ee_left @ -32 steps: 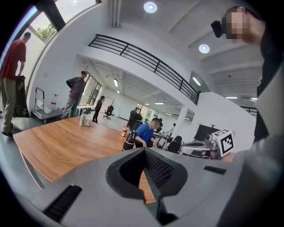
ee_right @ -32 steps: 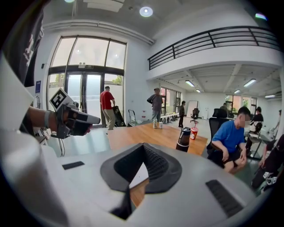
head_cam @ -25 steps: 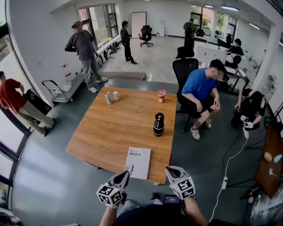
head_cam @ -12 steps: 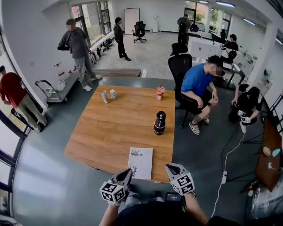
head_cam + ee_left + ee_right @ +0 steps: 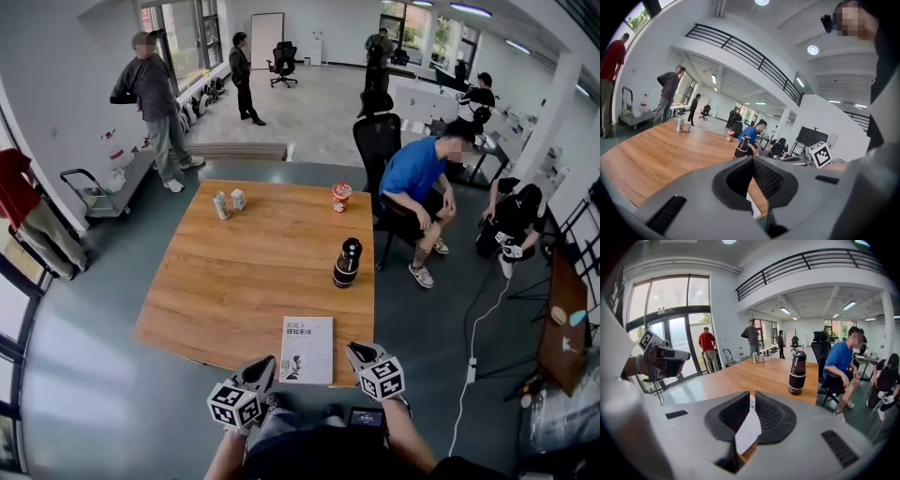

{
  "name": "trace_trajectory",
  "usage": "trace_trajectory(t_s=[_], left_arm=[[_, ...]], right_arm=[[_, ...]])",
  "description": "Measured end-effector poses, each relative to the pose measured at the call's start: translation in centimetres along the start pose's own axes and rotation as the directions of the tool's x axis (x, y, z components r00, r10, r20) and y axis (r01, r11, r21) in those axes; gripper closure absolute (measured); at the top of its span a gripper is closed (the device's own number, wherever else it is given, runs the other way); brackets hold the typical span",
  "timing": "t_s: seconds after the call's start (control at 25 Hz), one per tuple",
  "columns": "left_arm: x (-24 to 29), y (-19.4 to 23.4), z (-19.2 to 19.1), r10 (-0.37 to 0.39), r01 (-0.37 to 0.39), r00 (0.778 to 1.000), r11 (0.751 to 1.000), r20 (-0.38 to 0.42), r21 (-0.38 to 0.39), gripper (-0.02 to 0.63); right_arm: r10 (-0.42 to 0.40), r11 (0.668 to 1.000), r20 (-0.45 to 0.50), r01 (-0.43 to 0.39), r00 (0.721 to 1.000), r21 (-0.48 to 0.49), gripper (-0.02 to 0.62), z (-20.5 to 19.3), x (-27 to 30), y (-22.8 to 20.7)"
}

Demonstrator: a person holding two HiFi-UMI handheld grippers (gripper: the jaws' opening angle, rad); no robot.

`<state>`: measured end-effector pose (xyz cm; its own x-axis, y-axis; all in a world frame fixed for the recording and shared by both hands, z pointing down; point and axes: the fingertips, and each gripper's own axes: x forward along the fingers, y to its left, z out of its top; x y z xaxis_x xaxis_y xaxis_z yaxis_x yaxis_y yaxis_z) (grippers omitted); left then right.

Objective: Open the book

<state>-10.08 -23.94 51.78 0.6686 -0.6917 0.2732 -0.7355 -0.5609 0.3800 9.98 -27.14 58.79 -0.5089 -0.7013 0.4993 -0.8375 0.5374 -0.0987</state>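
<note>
Book (image 5: 307, 349): closed, lying flat at the worktop's (image 5: 234, 281) near edge.
Left tool (image 5: 266, 366): jaws together, empty, just off that edge.
Right tool (image 5: 357, 352): jaws have just been opening to a slit, nothing between them, off the same edge.

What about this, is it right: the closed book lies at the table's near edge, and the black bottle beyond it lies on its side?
One thing is wrong: the black bottle stands upright, as the head view shows. The closed book does lie at the near edge of the table, the bottle beyond it.
</note>
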Motion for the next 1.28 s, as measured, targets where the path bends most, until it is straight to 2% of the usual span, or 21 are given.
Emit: trace_trajectory(t_s=[0.28,0.44,0.52,0.64,0.76,1.04,1.28], left_arm=[[-1.3,3.0,0.2,0.010,-0.010,1.000,1.000,0.011,-0.024,0.606],[-2.9,3.9,-1.4,0.028,-0.028,1.000,0.999,0.000,-0.043,0.606],[-3.3,4.2,-1.3,0.033,-0.032,0.999,0.999,0.012,-0.033,0.606],[-2.4,5.6,0.7,0.035,-0.035,0.998,0.999,0.053,-0.004,0.606],[-2.5,5.4,1.0,0.044,-0.043,0.998,0.999,0.051,-0.020,0.606],[-4.2,5.4,0.0,0.098,-0.097,0.995,0.994,0.018,-0.044,0.606],[-4.6,5.6,-0.5,0.139,-0.139,0.990,0.989,0.005,-0.056,0.606]], right_arm=[[-0.002,0.999,-0.097,0.005,0.995,0.034,0.560,-2.4,4.1,0.3],[0.016,0.999,-0.154,-0.010,0.988,0.041,0.560,-4.9,5.2,1.6],[0.019,0.999,-0.159,-0.013,0.987,0.035,0.554,-5.5,5.8,1.7],[0.010,1.000,-0.139,-0.006,0.990,0.025,0.545,-4.1,8.1,0.3],[-0.007,0.998,-0.171,0.017,0.985,0.053,0.541,-4.9,8.2,-0.5],[0.048,0.980,-0.300,0.014,0.953,0.199,0.514,-10.8,9.8,-0.7],[0.090,0.963,-0.427,0.031,0.900,0.268,0.492,-16.3,11.9,-1.8]])
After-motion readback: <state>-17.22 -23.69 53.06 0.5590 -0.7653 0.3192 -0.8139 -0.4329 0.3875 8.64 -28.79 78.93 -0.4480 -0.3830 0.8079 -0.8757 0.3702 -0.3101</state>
